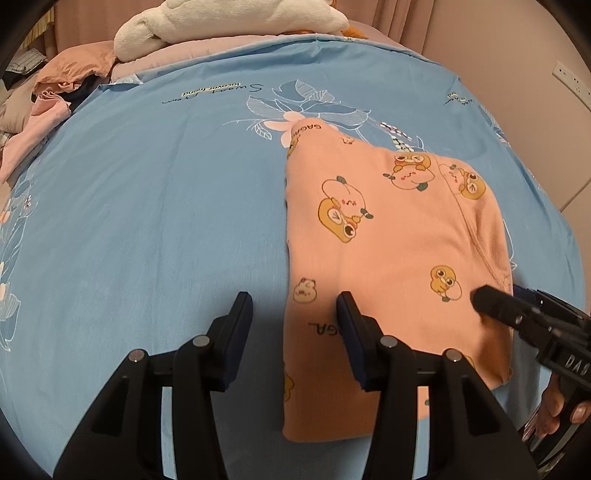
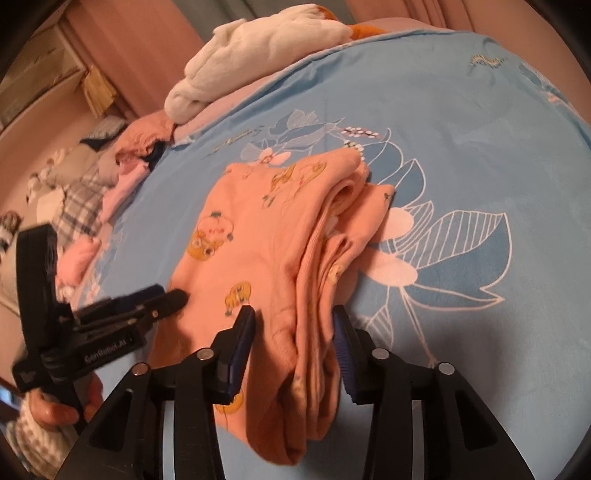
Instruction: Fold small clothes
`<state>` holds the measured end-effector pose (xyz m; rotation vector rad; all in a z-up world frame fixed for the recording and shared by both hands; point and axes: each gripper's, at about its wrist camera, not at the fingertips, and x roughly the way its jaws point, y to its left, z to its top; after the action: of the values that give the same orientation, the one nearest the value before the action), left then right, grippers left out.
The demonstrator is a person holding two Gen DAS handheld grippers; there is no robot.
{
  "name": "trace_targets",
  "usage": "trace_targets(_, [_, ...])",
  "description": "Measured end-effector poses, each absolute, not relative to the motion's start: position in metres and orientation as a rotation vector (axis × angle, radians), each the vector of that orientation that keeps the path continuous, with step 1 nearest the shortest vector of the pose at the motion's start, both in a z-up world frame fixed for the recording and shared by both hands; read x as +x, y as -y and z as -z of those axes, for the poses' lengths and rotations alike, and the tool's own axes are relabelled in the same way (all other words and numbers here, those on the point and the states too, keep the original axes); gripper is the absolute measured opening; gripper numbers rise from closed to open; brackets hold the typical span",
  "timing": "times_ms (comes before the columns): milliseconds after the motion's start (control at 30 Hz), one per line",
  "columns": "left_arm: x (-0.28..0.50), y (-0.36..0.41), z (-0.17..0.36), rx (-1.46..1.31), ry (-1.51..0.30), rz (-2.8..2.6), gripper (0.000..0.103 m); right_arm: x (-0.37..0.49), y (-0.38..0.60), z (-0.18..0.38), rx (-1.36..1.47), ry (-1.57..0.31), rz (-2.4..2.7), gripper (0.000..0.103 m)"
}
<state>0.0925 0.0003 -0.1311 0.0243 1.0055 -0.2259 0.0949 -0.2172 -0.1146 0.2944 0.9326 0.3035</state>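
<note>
- Garment: a small peach-pink knit piece printed with yellow cartoon ducks, pale peach-like figures and the word "GAGA" in dark letters.
- It lies folded on the blue sheet, on the right half of the left wrist view, running from near to far over the sheet's pale flower print.
- Its left edge is a straight, clean fold; the near end is squared off; the far end narrows to a printed band.
- A curved seam crosses its right part, and the right edge is rounded.
- From the right wrist view the garment shows several stacked layers along its right side, bunched and uneven, with a ribbed edge running through the folds.
- Left gripper: spread wide, low over the garment's near left edge; one finger is over bare sheet, the other over the cloth. It pinches nothing.
- Right gripper: spread, its two fingers either side of the layered near right edge; whether the pads touch the cloth cannot be told.
- In the left wrist view the right gripper's tip sits at the garment's near right edge.
- Far left: a heap of clothes, pink, brown and plaid.
- Far end: a white plush.
</note>
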Motion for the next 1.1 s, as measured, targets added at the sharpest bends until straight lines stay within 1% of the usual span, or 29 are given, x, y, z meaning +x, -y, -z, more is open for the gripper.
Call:
trace_targets(500, [0.075, -0.003, 0.137, 0.037, -1.032, 0.222, 0.048, 0.077, 0.206, 0.125, 0.207, -0.977, -0.267, 0.043])
trace_targets(1100, [0.056, -0.008, 0.142, 0.04, -1.047, 0.204, 0.048, 0.063, 0.202, 0.126, 0.186, -0.987, -0.258, 0.043])
